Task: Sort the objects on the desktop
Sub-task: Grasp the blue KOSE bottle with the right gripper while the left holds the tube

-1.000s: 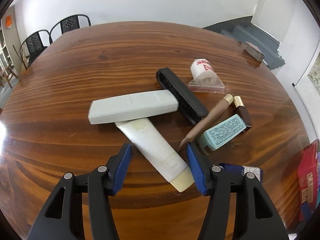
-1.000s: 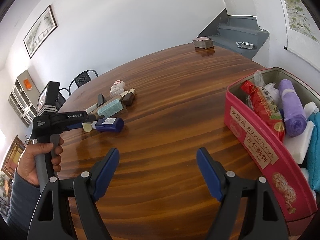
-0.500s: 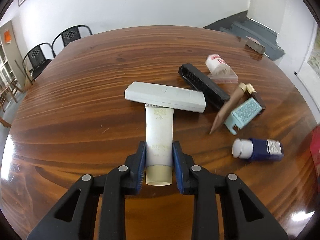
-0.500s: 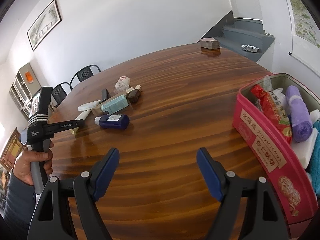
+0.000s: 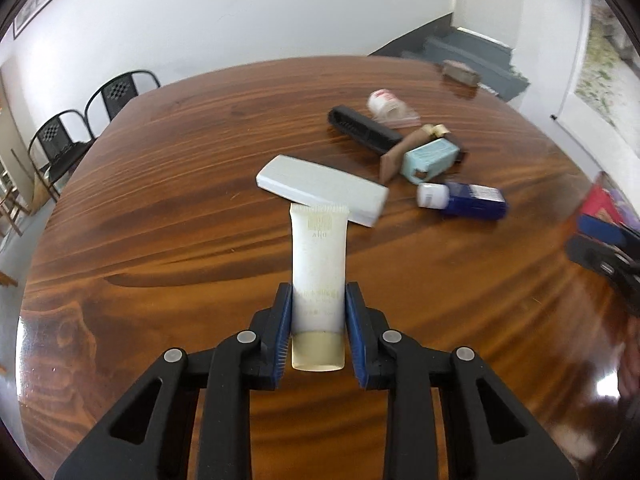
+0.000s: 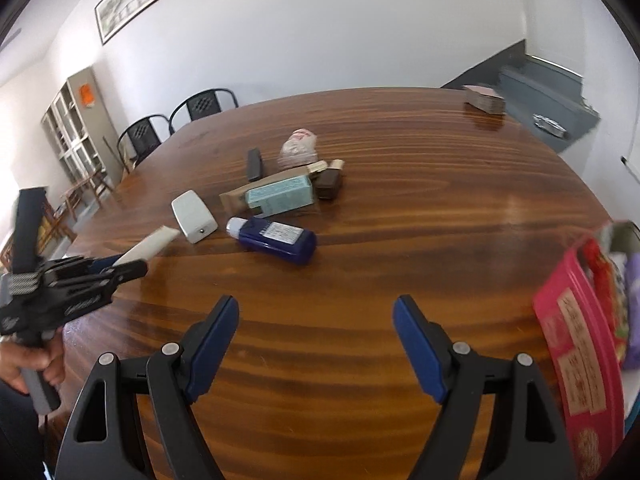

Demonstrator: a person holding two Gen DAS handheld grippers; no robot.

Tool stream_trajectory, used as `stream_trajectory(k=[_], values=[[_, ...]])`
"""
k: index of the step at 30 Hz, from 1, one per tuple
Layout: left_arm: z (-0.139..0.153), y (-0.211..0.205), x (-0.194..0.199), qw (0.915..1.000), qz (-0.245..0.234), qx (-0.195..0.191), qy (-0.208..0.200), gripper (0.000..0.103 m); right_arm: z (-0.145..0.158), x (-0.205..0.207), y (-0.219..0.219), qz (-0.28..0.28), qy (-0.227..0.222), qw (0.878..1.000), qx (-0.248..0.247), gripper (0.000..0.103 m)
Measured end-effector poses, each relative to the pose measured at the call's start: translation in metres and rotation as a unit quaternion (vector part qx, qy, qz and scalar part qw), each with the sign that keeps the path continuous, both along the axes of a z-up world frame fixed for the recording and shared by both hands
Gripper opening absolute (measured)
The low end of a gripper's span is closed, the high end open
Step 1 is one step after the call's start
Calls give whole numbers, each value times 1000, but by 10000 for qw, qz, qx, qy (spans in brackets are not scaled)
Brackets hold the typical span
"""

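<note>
Left gripper is clamped tight on the white tube; tip points at the remote. Right gripper gapes wide over bare table, holding nothing

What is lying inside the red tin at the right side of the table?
In the red tin, a red snack packet and a purple roll show at the top. The picture's edge cuts off the rest, and the wall hides anything lower.

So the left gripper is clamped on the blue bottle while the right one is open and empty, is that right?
Not quite. The left gripper is clamped on the white tube, as the left wrist view shows; the blue bottle lies on the table. The right gripper is open and empty.
</note>
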State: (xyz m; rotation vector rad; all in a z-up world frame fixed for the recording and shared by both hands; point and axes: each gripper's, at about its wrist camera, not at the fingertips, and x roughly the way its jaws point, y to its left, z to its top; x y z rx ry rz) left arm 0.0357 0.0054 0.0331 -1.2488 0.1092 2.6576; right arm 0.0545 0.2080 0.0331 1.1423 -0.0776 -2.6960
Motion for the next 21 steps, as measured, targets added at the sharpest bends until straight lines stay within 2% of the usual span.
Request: stream_trajectory(k=[10,15,19,21], values=[[13,-16,18,9989,76,421,181,28,-11,-49,-28,502,-7,9979,418,83],[7,-16,18,9988,49,486,92,28,-18,-78,-30,697,-247,9972,132,83],[5,-18,18,9987,76,507,73,28,-25,-84,-37,879,-412,9952,109,82],[6,-19,18,9986,95,518,75,28,-31,-80,-44,1032,-480,9933,206,77]])
